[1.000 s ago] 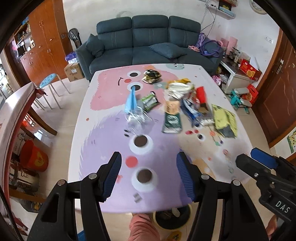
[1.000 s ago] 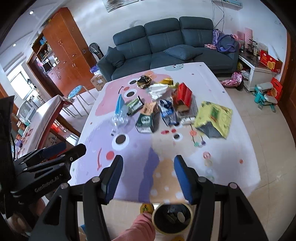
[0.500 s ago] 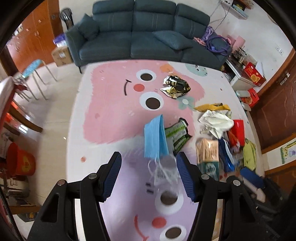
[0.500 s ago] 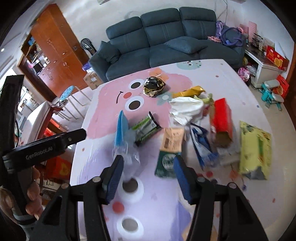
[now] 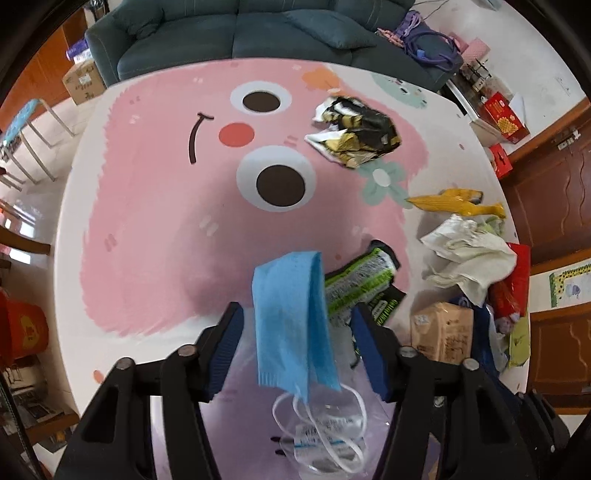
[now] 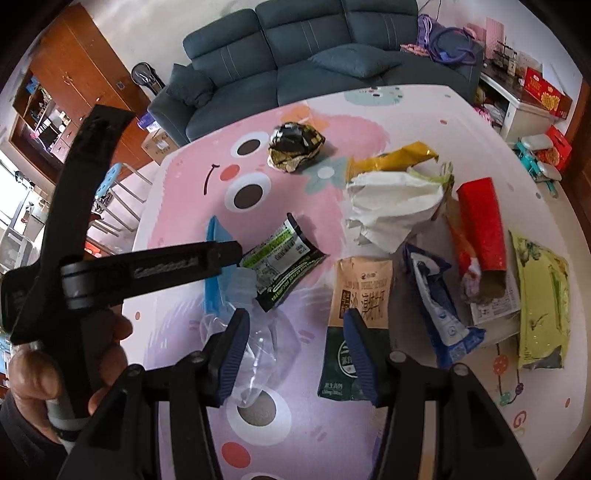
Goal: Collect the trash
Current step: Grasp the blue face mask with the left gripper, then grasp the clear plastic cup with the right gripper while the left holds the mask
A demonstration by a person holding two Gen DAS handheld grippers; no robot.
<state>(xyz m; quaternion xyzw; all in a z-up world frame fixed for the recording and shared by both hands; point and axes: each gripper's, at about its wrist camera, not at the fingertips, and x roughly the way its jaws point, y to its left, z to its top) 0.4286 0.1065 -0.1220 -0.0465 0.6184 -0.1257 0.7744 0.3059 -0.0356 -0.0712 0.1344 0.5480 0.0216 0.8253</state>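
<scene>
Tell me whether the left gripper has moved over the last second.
Yes. The left gripper has advanced across the table toward the sofa, now straddling the blue mask.

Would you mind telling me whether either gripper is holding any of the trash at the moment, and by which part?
Nothing is held. The left gripper is open around the blue face mask, not closed on it; the right gripper is open above the table.

Left gripper (image 5: 295, 354): matte black plastic arms, ribbed dark-blue pads (image 5: 225, 350), round silver screws on the knuckles. Right gripper (image 6: 293, 358): same black frame, blue ribbed pads, silver screws. At 9 o'clock in the right view, left gripper's black body with embossed lettering, bare-skinned hand (image 6: 55, 373) on handle, dark sleeve edge.
</scene>
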